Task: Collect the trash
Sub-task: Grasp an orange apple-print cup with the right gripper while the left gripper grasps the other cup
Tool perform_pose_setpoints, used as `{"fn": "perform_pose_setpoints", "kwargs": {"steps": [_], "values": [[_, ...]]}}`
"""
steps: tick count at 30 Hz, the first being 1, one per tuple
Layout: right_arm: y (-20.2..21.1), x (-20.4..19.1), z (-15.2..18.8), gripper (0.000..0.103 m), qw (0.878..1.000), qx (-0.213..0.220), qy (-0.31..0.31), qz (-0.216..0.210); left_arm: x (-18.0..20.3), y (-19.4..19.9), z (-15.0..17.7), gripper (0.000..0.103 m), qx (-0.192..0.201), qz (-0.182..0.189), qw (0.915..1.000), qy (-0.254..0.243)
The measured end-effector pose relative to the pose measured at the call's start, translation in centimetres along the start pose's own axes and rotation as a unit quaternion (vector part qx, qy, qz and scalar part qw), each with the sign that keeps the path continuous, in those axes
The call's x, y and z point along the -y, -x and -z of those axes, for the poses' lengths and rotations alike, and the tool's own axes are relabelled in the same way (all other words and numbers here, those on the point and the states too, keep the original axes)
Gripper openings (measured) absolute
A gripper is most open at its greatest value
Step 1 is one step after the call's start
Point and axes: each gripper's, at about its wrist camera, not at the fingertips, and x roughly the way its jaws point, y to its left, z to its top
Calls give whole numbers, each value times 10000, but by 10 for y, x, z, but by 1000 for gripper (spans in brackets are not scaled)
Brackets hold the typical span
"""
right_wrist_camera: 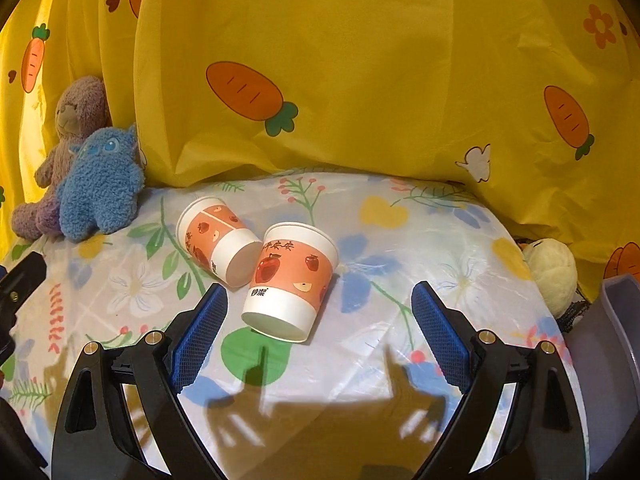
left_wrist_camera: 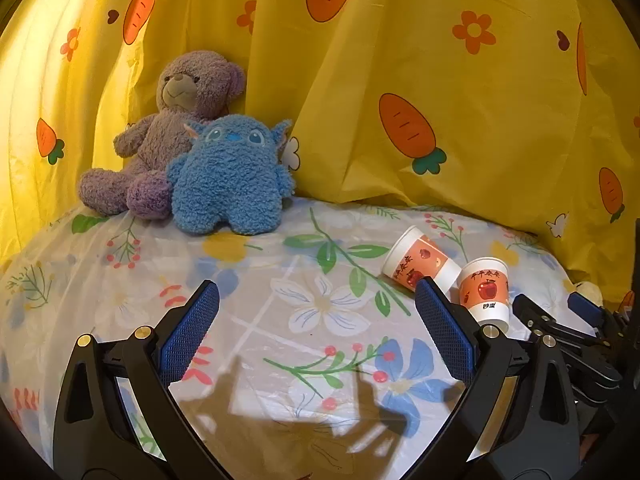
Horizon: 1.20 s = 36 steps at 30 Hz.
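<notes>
Plainly, we have both jaw pairs spread wide and empty: left gripper, right gripper. The two paper cups lie tipped and touching mid-table, near cup before the right gripper, far cup behind. Squeezing sideways could crush or roll them on the slick tablecloth.
</notes>
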Motion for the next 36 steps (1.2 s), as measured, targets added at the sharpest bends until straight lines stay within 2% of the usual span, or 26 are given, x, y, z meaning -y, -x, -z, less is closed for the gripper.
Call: {"fn": "perform_pose_setpoints", "kwargs": {"steps": [6,11,13,20,27,30,36], "values": [[-42,-2,-8,88,9982,-414,-354,-229,5,-18,-6,97,-62,1,10000,-49],[-66,-2,-6,72,9951,-739,-543,-363,14,-33,-7,97,-157,125,9997,-126],[-70,0,-4,62,9935,-847,-594,-468,19,-38,-7,97,-192,189,9995,-142],[-54,22,-2,58,9949,-593,-677,-446,41,-60,-1,97,-518,614,9968,-55],[-15,57,-5,59,9980,85,-541,326,84,-92,-7,97,-839,949,9919,106],[-9,77,-3,59,9959,201,-648,594,102,-110,-9,97,-970,922,9910,62],[-9,101,2,59,9939,164,-914,601,126,-142,-12,97,-1195,783,9897,7]]}}
